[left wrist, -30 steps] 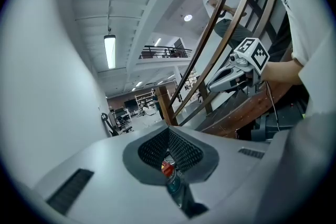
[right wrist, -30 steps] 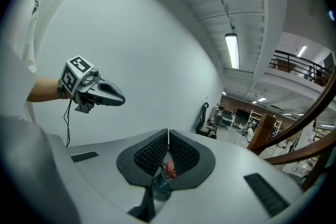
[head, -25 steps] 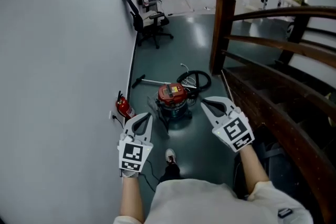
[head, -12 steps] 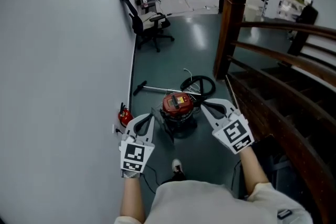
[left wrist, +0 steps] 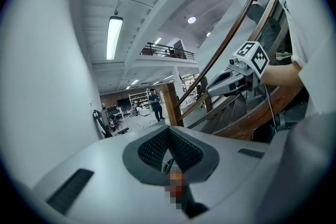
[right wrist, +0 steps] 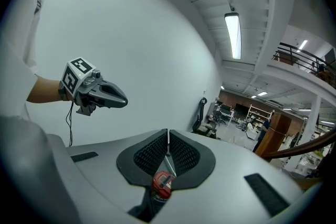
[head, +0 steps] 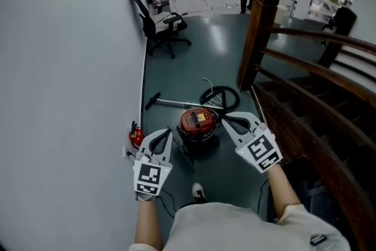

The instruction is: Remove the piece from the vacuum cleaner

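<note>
Down on the floor (head: 194,50) in the head view, the red vacuum cleaner (head: 198,126) is sitting just ahead, between the left gripper (head: 164,133) and right gripper (head: 228,119), nearer than a second ago. Its looped hose (head: 220,96) beyond could be catching a foot. Left gripper view: jaws are pressing together, gripping nothing. Right gripper view: likewise closed and empty, so a reach now would be shoving the vacuum cleaner away.
</note>
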{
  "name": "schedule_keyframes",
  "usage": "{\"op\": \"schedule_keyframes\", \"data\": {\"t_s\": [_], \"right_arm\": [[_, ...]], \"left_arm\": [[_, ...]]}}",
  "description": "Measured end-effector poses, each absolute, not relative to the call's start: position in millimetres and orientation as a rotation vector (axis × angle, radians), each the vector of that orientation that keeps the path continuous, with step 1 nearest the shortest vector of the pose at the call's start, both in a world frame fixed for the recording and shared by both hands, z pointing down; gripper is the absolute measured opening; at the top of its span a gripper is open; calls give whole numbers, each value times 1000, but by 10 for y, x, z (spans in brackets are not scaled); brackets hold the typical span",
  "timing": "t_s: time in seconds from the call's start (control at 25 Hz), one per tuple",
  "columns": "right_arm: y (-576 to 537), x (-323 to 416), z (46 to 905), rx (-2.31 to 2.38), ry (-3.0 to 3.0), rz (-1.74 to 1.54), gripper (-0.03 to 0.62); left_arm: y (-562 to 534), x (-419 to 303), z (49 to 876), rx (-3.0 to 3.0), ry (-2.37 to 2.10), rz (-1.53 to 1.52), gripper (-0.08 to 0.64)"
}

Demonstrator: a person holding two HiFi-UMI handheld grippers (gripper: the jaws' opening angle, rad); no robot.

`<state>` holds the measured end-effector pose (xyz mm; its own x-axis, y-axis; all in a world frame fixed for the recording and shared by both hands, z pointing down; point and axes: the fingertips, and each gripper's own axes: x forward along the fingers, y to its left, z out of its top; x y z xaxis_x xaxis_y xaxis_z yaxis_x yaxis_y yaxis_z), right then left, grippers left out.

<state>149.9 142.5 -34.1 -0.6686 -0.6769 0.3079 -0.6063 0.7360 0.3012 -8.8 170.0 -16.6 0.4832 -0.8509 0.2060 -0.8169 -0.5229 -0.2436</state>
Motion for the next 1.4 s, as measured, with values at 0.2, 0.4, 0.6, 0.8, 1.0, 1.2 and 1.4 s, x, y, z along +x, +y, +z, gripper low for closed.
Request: {"op": "schedule_keyframes", "data": {"t_s": [0.2,0.4,0.6,0.8,1.0,1.2,1.4], "right_arm": [[1216,1375,-287,980,-2521,-233,31],[1016,1213,-145,980,-2508,-200,31],[830,1098,8,992,-2486,-157,31],[719,1000,123,1014,-2473,-127,31],[566,1012,302,1037,-2435,-106,32],[416,1098,539,1058,-2401,-81,31],[203,1083,856,1004,-2400,-40,32]], "left_arm": [[1441,-249,-23,-2622,1496,-503,-2],[1230,-411,121,-2646,1501,-502,-2],[1054,-535,232,-2677,1498,-516,-2],[906,-657,361,-2701,1498,-541,-2],[765,-762,535,-2737,1541,-531,-2],[652,-789,782,-2763,1568,-562,-2],[447,-784,1043,-2758,1600,-594,-2]]}}
